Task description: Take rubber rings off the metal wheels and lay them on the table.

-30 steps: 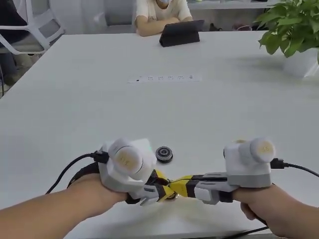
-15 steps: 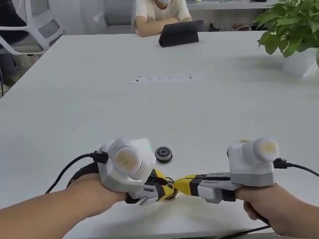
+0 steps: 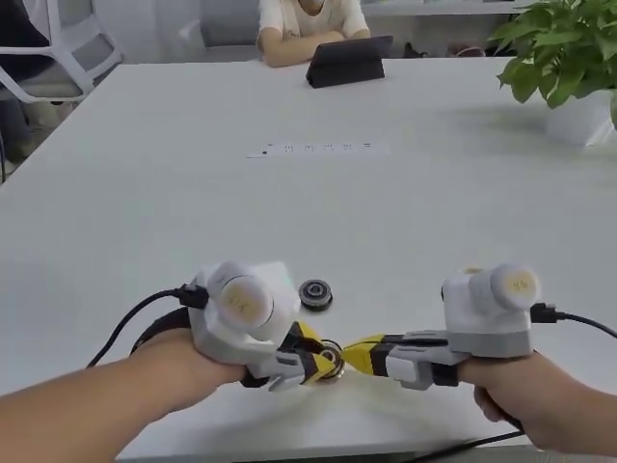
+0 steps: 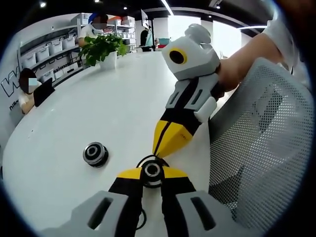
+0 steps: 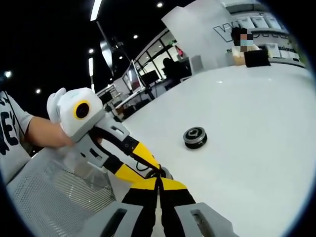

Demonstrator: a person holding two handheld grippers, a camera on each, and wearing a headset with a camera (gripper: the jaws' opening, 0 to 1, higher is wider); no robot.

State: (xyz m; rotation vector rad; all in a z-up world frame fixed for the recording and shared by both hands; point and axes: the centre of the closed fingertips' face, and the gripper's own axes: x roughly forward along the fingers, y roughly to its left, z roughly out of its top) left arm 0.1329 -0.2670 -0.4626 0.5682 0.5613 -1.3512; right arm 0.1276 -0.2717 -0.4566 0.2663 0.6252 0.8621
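White table (image 3: 434, 212) runs from the near edge to the far end, where a person (image 3: 307, 24) sits behind a propped tablet (image 3: 349, 61). A flat power strip (image 3: 318, 148) lies mid-table. At the far right stands the one container in sight, a white pot (image 3: 583, 121) holding a leafy green plant (image 3: 564, 43).

Close to the near edge the two grippers meet nose to nose. The left gripper (image 3: 316, 361) has its jaws a little apart, clamped on either side of a small metal wheel (image 4: 152, 171), which is held just above the tabletop. The right gripper (image 5: 158, 181) has its jaws closed to a sliver, and they seem to pinch the thin dark rubber ring (image 4: 148, 158) at the wheel's rim.

Over the last second the right gripper has eased a little to the right, so the wheel now shows between the two noses — before, the tips overlapped it. I read that as the peel just starting; the ring is not yet free.

A second wheel (image 3: 315, 293) sits on the table just beyond, its dark ring apparently still on.
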